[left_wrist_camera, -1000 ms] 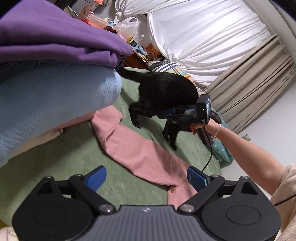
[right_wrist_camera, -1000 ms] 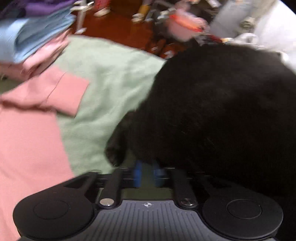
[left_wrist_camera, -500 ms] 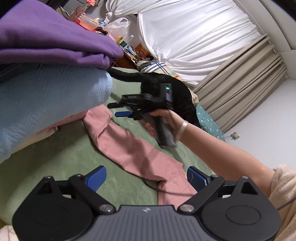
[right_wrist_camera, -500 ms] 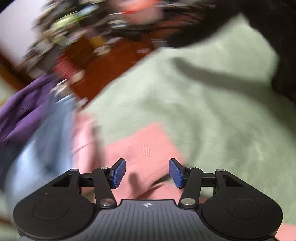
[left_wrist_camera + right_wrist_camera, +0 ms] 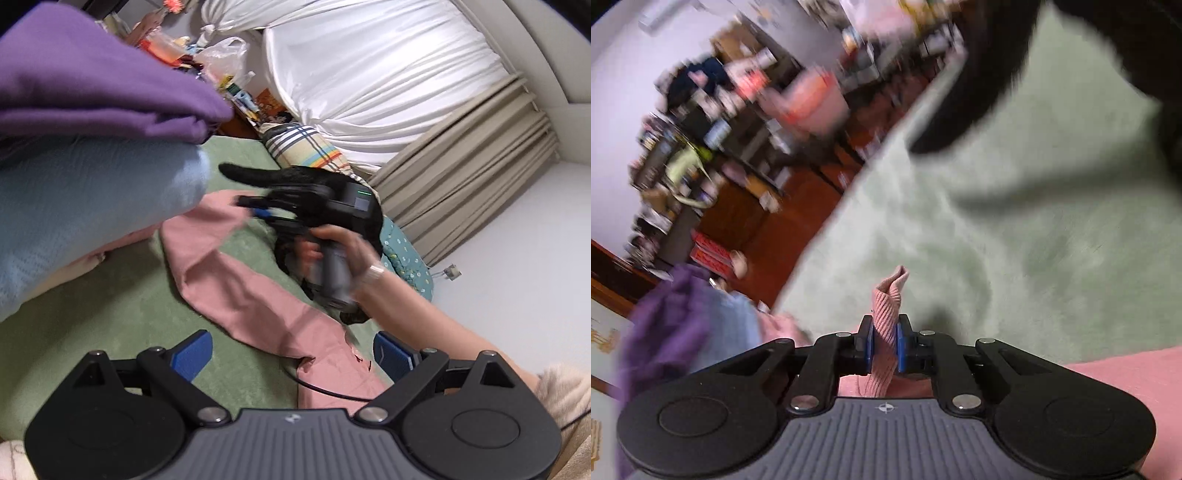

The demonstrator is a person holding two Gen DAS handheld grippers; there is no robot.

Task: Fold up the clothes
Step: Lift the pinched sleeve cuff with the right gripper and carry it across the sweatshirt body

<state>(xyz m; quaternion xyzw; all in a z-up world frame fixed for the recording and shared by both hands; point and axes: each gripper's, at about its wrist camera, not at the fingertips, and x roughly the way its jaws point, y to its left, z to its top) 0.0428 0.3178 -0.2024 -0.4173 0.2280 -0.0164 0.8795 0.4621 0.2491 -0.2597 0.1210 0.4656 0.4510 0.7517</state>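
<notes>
On the green blanket (image 5: 122, 314), right tongs (image 5: 885, 343) clamp the ribbed cuff of the pink garment (image 5: 258, 302). Left tongs (image 5: 291, 354) gape wide, holding nothing. Black cat (image 5: 317, 181) stands near the blanket's far edge.

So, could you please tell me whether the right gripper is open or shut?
Shut: the right gripper has its blue pads pressed against a ribbed pink cuff.

A pink garment (image 5: 255, 295) lies on a green blanket (image 5: 110, 314) beside purple (image 5: 92, 85) and light blue (image 5: 74, 206) folded clothes. The cat (image 5: 295, 177) is black; the pillow (image 5: 306, 147) is plaid-striped.
</notes>
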